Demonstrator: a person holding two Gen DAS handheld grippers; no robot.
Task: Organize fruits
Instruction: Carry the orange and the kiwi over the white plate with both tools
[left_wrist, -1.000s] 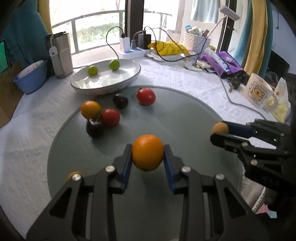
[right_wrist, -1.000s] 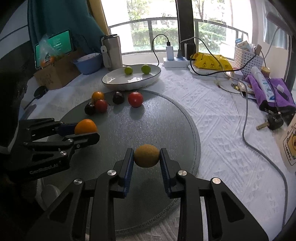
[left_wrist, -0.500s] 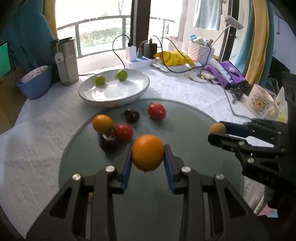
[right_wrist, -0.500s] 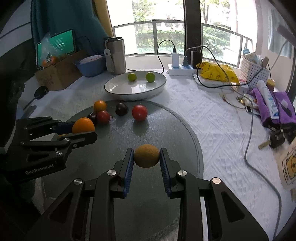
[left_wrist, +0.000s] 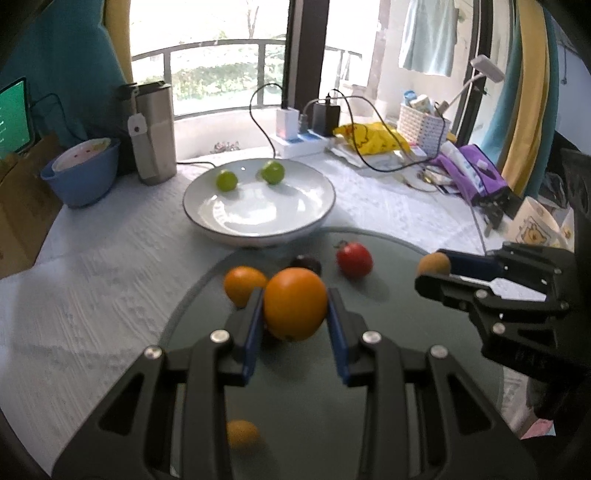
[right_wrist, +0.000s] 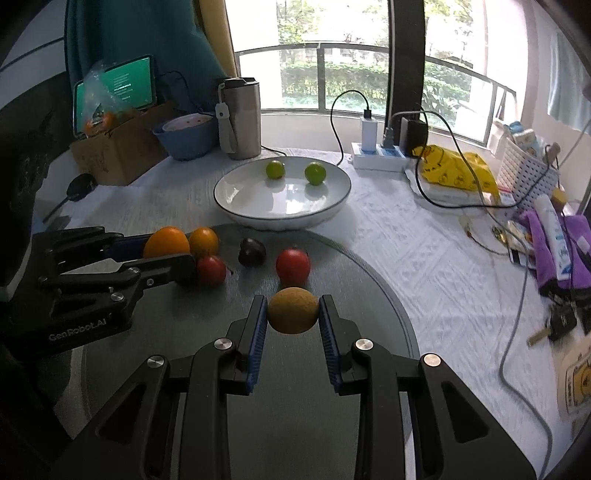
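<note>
My left gripper is clamped on a large orange, held above the grey round mat. My right gripper pinches a small tan fruit over the same mat. Ahead on the mat lie a second orange, two red tomatoes and a dark plum. Beyond, on the tabletop, the white bowl holds two limes.

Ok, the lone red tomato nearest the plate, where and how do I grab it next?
Grip the red tomato across its round middle, coming down from above and the near side. It sits apart on the grey mat, with the dark plum to its left, so set the fingers front to back.
</note>
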